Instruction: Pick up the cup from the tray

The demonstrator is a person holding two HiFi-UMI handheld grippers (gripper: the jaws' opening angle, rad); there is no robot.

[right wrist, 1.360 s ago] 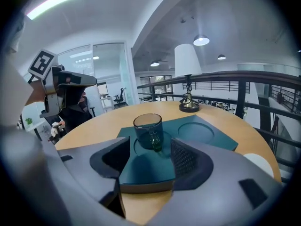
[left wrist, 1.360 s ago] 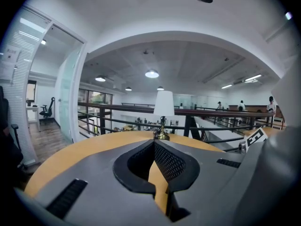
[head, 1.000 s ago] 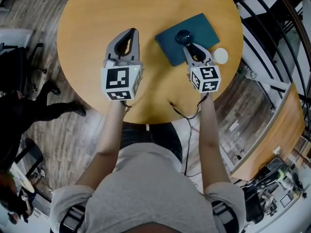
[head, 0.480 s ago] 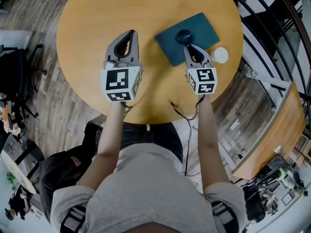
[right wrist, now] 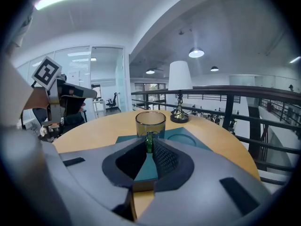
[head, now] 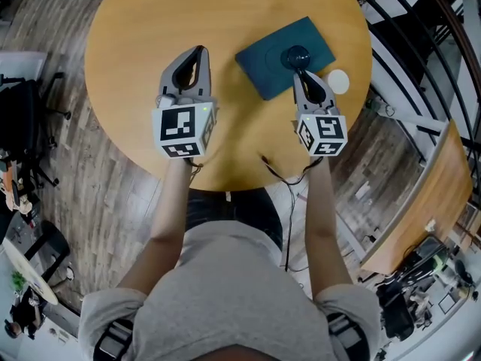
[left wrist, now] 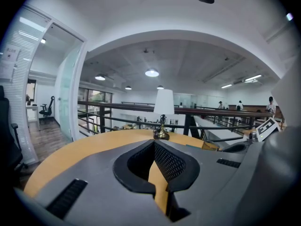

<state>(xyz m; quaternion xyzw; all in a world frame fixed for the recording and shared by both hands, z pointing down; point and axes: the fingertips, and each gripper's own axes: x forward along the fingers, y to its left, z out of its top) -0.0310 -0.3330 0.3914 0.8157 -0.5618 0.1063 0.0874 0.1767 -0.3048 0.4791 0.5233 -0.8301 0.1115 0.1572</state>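
A dark green glass cup (head: 296, 55) stands upright over the teal tray (head: 267, 66) on the round wooden table (head: 135, 36). My right gripper (head: 301, 71) is shut on the cup's handle from the near side. In the right gripper view the cup (right wrist: 150, 123) rises just past the jaws, its handle (right wrist: 149, 142) pinched between the pads, with the tray (right wrist: 195, 142) and its round recess to the right. The cup's base is hidden, so I cannot tell whether it touches the tray. My left gripper (head: 198, 51) rests shut and empty over the table, left of the tray.
A white round disc (head: 338, 81) lies on the table right of the tray. A white-shaded lamp (right wrist: 180, 98) stands at the table's far side. A dark railing (right wrist: 244, 95) runs behind the table, and a cable (head: 282, 175) hangs over the near edge.
The right gripper's jaws closed on the cup's handle, and the cup has shifted to the right over the tray with the gripper. The left gripper has stayed put.
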